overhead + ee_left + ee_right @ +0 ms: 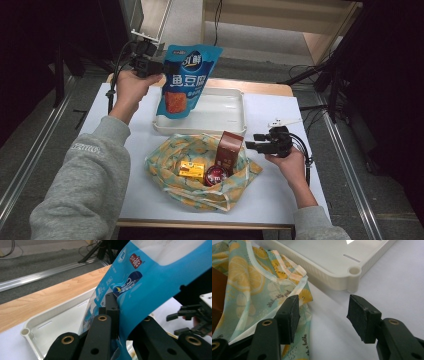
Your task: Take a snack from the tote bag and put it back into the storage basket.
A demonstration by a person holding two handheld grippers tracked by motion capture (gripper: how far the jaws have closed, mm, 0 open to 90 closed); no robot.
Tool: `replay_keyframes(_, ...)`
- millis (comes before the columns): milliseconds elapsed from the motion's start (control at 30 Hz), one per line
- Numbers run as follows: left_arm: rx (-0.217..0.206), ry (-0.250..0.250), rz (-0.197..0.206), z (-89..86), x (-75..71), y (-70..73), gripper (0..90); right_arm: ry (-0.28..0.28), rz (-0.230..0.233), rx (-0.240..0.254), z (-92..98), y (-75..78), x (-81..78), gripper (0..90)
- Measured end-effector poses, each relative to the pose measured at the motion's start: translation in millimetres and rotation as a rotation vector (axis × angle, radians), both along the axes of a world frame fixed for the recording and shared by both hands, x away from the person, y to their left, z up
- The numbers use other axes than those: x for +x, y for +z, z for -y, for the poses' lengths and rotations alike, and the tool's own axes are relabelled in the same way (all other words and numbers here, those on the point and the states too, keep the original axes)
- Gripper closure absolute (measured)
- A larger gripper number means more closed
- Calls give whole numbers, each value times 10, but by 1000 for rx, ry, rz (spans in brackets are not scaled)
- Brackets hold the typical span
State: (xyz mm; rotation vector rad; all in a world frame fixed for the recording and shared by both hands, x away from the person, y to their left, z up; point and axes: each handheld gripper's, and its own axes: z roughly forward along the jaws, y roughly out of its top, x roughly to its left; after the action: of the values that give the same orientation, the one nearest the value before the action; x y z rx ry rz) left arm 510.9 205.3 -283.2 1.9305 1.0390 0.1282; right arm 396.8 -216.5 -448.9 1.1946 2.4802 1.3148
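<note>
Left tool [150,65] clamped on the edge of the blue snack pouch [184,80], held up above the far-left part of the white tray [235,122]. Right tool [257,141] idle, jaws apart and gripping nothing, just beside the lemon-print bag [165,160] on the tabletop [310,185]. Mid-transfer, by the look of it: pouch out of the bag, not yet down. Next: lower into the tray, then release.

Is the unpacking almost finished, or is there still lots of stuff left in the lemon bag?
Just starting, it seems. The white tray looks bare, so nothing appears unloaded yet. In hand: the left gripper is shut on the blue snack pouch, held over the tray. Still in the lemon-print bag: a brown carton, a yellow box and a red round tin. The right gripper waits open beside the bag.
</note>
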Motion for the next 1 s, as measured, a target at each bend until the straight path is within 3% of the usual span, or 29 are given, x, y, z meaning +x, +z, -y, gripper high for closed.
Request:
replay_keyframes(233,8,18,-9,60,94,-144,874,-3,-1,3,12,-1,-5,441)
replay_keyframes(333,-8,24,0,42,106,-178,874,-3,0,1,17,0,-7,441)
replay_keyframes(700,8,34,24,-12,50,-265,872,2,-2,-1,6,-7,-11,442)
replay_keyframes(1000,11,27,11,-14,53,-368,870,2,-1,-3,4,-12,-6,443)
